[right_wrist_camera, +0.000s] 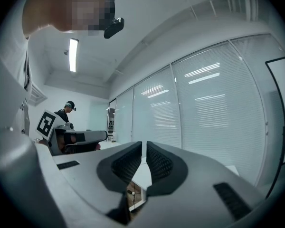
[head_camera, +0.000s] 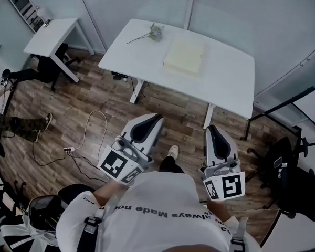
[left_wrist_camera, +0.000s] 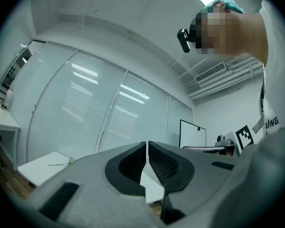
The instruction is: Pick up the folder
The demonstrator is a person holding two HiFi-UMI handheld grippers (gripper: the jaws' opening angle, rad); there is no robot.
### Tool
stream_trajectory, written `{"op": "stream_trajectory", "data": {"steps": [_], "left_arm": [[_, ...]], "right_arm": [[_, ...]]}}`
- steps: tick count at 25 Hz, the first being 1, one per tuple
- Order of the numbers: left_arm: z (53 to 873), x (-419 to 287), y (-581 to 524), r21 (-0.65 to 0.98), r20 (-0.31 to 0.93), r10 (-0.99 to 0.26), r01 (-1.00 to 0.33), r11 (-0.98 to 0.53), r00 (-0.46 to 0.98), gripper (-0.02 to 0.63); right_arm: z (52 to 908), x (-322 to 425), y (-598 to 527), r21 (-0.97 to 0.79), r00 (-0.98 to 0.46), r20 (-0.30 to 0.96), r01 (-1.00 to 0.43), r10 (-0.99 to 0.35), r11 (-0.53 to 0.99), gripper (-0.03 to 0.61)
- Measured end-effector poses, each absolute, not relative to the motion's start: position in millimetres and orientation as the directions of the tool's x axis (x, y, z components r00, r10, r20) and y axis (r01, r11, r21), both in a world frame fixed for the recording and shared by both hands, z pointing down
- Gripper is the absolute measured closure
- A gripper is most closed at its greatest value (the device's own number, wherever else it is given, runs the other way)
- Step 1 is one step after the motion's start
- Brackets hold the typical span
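- Left gripper [left_wrist_camera: 147,148]: jaws pressed together, nothing between them.
- Right gripper [right_wrist_camera: 144,148]: jaws likewise closed and empty.
- In the head view both are held side by side in front of the person's chest, over the wood floor [head_camera: 94,96]. They point toward the white table [head_camera: 226,75] and are well short of it.
- The folder [head_camera: 185,55], pale yellow, lies flat on the table, toward its far edge, with neither gripper touching it.
- A sprig [head_camera: 153,32] lies on the table left of the folder, apart from it.
- A smaller table [head_camera: 50,35] stands at far left.
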State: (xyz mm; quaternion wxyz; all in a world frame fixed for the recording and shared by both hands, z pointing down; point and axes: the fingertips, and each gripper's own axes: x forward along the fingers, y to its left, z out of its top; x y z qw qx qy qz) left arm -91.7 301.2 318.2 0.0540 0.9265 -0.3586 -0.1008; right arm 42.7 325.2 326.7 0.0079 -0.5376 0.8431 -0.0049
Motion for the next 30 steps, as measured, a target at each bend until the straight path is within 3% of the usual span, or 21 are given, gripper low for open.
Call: {"op": "stream_trajectory", "data": {"steps": [17, 30], "left_arm": [[319, -5, 189, 0.166, -0.127, -0.707, -0.688, -0.706, 0.695, 0.594], [334, 4, 134, 0.179, -0.107, -0.717, -0.696, -0.696, 0.689, 0.594]], "right_arm": [[326, 130, 211, -0.004, -0.451, -0.005, -0.893, -0.893, 0.451, 0.546], [338, 139, 157, -0.018, -0.456, 0.009, -0.89, -0.89, 0.455, 0.546]]}}
